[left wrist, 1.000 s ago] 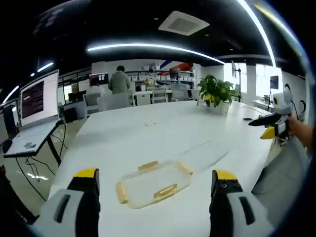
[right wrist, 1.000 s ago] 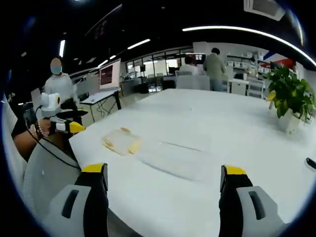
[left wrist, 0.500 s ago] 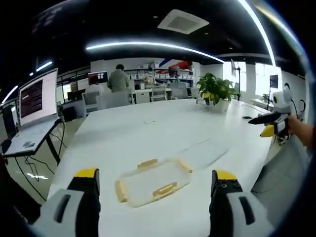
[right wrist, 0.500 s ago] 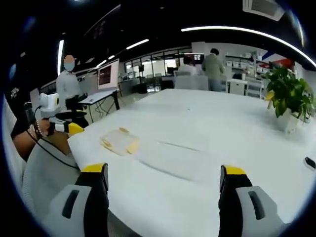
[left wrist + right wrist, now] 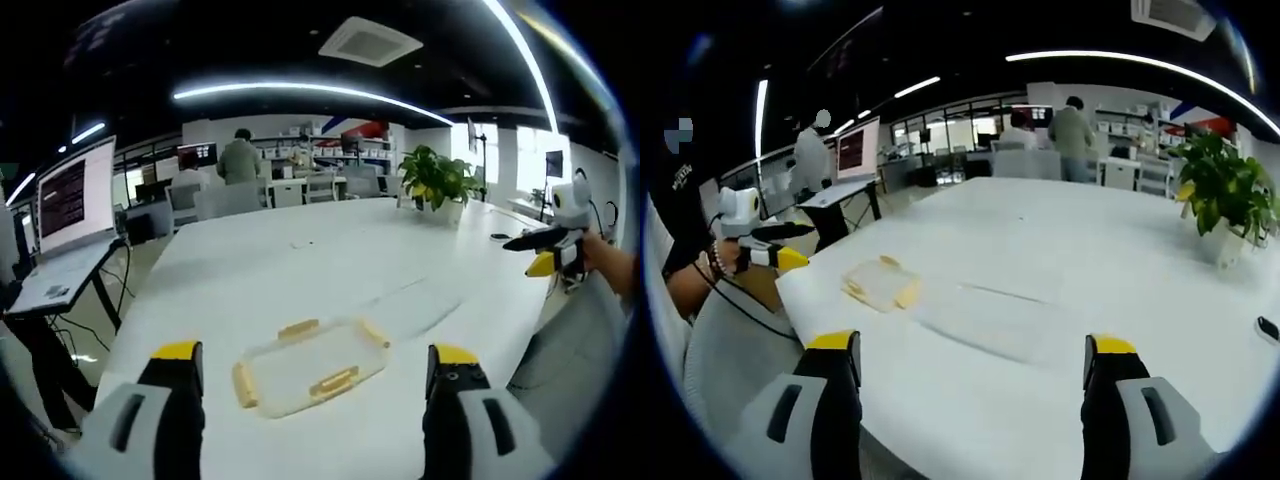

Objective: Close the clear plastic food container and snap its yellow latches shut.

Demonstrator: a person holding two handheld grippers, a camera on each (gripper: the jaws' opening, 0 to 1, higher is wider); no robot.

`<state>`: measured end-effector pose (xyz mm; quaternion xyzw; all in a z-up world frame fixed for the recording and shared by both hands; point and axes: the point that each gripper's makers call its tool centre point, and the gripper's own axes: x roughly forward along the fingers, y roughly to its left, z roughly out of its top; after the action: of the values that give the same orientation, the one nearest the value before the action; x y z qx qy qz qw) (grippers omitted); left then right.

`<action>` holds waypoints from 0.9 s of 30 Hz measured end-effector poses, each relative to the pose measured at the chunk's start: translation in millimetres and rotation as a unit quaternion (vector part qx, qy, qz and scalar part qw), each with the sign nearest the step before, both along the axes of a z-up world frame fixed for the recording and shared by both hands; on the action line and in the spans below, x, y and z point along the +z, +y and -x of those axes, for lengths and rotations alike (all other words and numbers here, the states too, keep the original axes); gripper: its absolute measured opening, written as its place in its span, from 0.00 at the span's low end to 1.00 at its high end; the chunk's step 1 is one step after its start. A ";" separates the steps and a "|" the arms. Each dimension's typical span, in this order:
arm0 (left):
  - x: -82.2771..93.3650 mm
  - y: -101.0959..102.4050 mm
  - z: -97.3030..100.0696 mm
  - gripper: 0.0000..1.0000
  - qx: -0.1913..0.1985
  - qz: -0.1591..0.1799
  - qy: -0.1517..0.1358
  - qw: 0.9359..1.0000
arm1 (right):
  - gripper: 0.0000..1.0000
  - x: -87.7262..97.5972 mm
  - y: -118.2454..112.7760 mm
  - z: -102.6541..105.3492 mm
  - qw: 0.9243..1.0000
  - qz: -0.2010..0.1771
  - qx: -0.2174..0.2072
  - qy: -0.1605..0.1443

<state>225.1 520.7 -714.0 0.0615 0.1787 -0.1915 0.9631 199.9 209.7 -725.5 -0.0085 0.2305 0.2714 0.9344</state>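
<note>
Directly ahead of our left gripper (image 5: pixel 310 400), jaws wide apart, the container (image 5: pixel 308 367) lies flat on the table (image 5: pixel 300 260), long axis crosswise. Our right gripper (image 5: pixel 970 400), likewise agape, sits farther off.

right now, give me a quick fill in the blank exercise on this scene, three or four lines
1. The clear container lies on a ____ table.
2. The latches along the container's rim are ____ in colour.
3. The left gripper has its jaws ____, with nothing between them.
4. Toward the far end of the table stands a potted ____.

Missing words: white; yellow; open; plant
</note>
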 end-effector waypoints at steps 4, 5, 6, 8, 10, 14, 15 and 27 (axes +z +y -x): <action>0.2 0.1 0.2 0.89 -0.001 0.000 -0.001 1.000 | 0.89 -0.2 0.8 0.4 1.000 0.001 0.002 0.000; 0.0 -0.1 0.3 0.89 -0.001 0.001 -0.001 1.000 | 0.89 -0.1 0.9 0.4 1.000 0.001 0.002 0.000; -0.4 0.0 0.3 0.89 -0.001 0.001 0.000 1.000 | 0.89 -0.4 0.9 0.4 1.000 0.003 0.002 0.000; -0.9 -0.3 0.3 0.89 -0.002 0.002 0.002 1.000 | 0.89 -1.0 0.7 0.3 1.000 0.004 0.003 0.001; -1.4 -0.8 0.4 0.89 -0.004 0.003 0.002 1.000 | 0.89 -0.9 1.4 0.5 1.000 0.004 0.004 0.002; -2.1 -0.3 0.3 0.88 -0.004 0.001 0.004 1.000 | 0.88 -1.2 2.1 0.6 1.000 0.009 0.006 0.003; -2.1 -0.4 0.2 0.88 -0.005 0.001 0.004 1.000 | 0.88 -1.2 2.4 0.5 1.000 0.010 0.007 0.003; -5.1 0.9 -4.0 0.87 -0.009 -0.003 0.009 1.000 | 0.87 -0.5 4.8 -2.0 1.000 0.020 0.015 0.003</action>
<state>229.1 521.7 -719.1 0.0640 0.1868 -0.2006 0.9596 202.0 214.5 -726.0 -0.0301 0.2387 0.2808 0.9291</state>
